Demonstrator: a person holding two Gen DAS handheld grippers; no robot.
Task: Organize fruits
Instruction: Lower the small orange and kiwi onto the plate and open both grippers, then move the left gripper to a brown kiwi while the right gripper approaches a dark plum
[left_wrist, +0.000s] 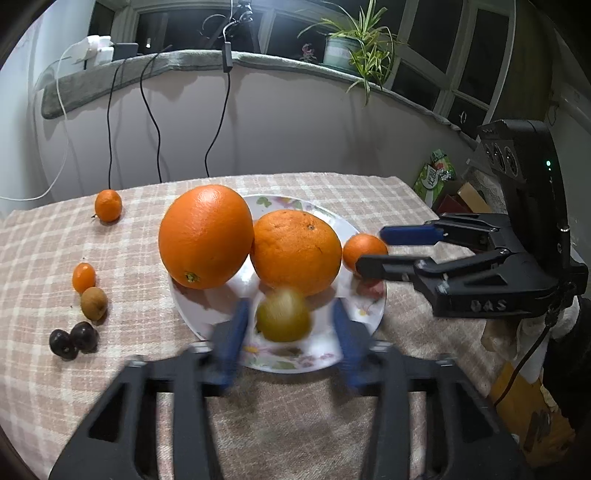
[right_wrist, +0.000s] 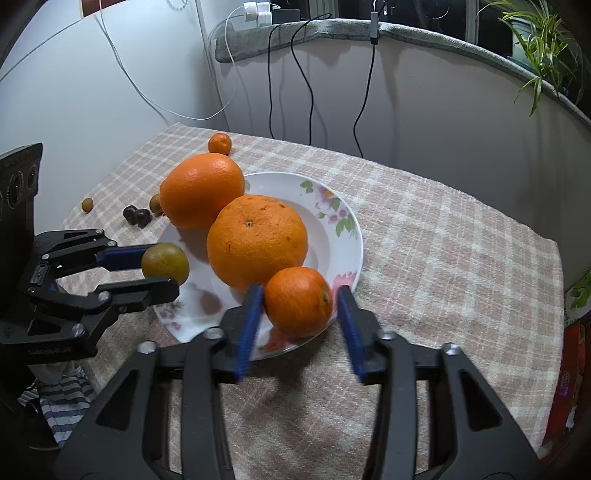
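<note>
A white floral plate (left_wrist: 207, 314) (right_wrist: 347, 236) holds a large orange (left_wrist: 205, 236) (right_wrist: 201, 190) and a rougher orange (left_wrist: 295, 251) (right_wrist: 256, 245). My left gripper (left_wrist: 286, 321) (right_wrist: 162, 267) is open around a blurred green-brown fruit (left_wrist: 282, 314) (right_wrist: 165, 263) over the plate's near rim; its fingers stand apart from the fruit. My right gripper (right_wrist: 300, 306) (left_wrist: 369, 251) is open around a small mandarin (right_wrist: 297, 301) (left_wrist: 364, 251) on the plate's right edge, with gaps on both sides.
On the checked cloth (left_wrist: 129, 369) left of the plate lie a small mandarin (left_wrist: 108, 205), a kumquat (left_wrist: 84, 277), a brown longan (left_wrist: 94, 302) and two dark fruits (left_wrist: 74, 339). Cables hang at the wall behind. Boxes stand off the table's right edge.
</note>
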